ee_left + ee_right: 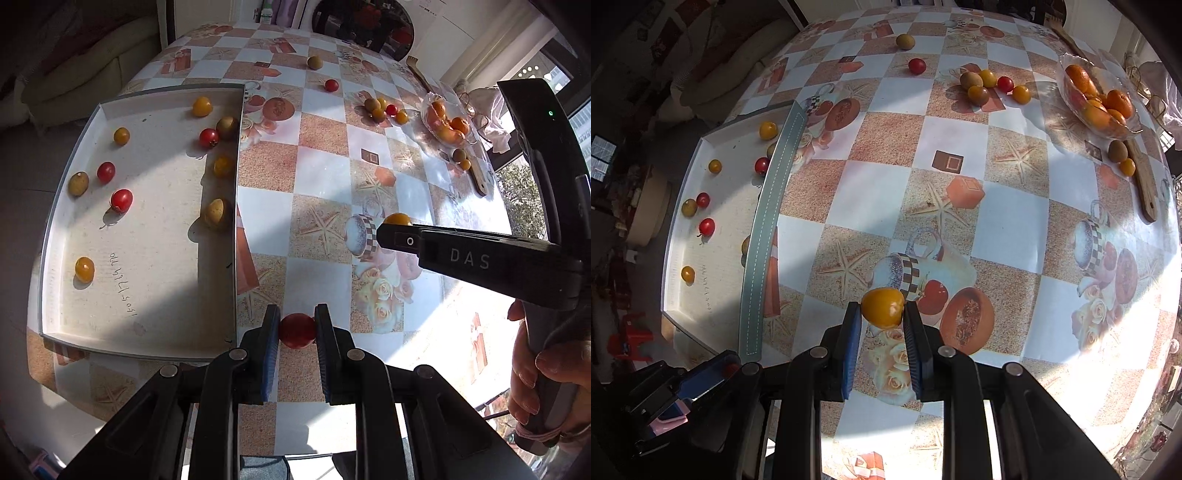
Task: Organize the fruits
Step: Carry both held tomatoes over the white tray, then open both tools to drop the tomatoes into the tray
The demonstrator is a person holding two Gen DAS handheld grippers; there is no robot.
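**Both hand-held grippers clamp a small tomato above the checked desk**

Nearest the left wrist camera, the left hand-held gripper (296,328) has its blue pads pressed on either side of a red cherry tomato (296,331), held clear above the desk (321,173). At ten o'clock from it lies a shallow white tray (159,236) with a grey rim. Inside are ten small fruits, well apart: three red, several yellow-orange, and dull olive-brown ones along the right wall and at the left wall. At two o'clock in the same view the right hand-held gripper (384,230) comes in from the side, a person's hand (532,373) wrapped round its handle, with a yellow tomato (397,219) peeking over its tip.

From the right wrist camera, the right hand-held gripper (882,314) is closed on that yellow tomato (882,307), pads against both its sides. The tray (768,229) sits at nine to ten o'clock. At twelve o'clock an olive fruit (905,41) and a red tomato (917,65) lie apart on the patterned cloth. At one o'clock a cluster of five small fruits (988,86) sits close together. Further right, at two o'clock, a glass bowl (1067,64) holds oranges, with two more small fruits (1121,157) just beside a wooden board (1145,184).
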